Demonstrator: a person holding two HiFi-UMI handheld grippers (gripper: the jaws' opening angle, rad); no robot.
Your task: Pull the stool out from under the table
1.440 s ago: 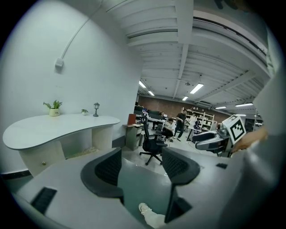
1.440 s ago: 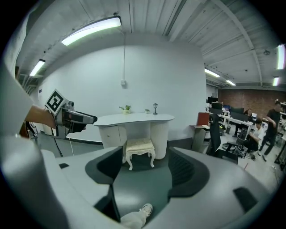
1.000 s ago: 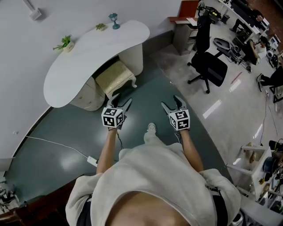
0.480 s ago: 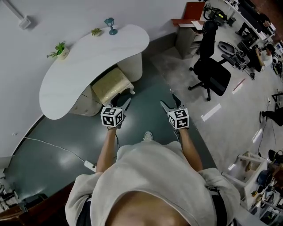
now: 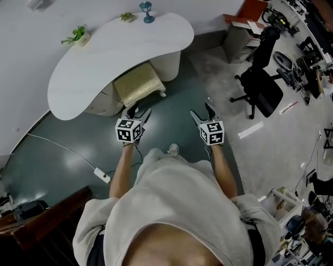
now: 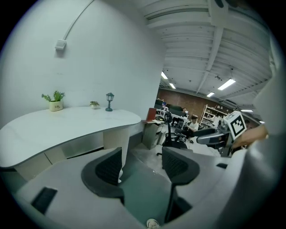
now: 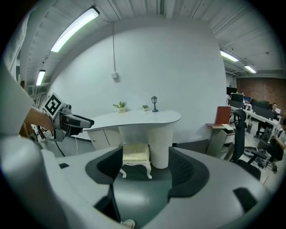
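Note:
A cream stool [image 5: 139,83] with a padded gold seat and carved white legs stands half under the curved white table [image 5: 104,52]; the right gripper view shows the stool [image 7: 136,154] beside the table's ribbed pedestal [image 7: 160,145]. My left gripper [image 5: 137,111] hangs open in the air just short of the stool's front edge, nothing between its jaws. My right gripper [image 5: 203,113] is open too, off to the stool's right over the dark green floor. In the left gripper view the left gripper [image 6: 142,166] points past the table toward the office.
A black office chair [image 5: 260,83] stands on the grey floor at the right, with desks and clutter beyond it. A white cable with a power strip [image 5: 102,175] lies on the floor at the left. Small plants [image 5: 78,35] and a blue lamp [image 5: 147,10] sit on the table top.
The head view has shifted and the table and stool sit a little closer to both grippers. Both grippers keep their open jaws and their spacing.

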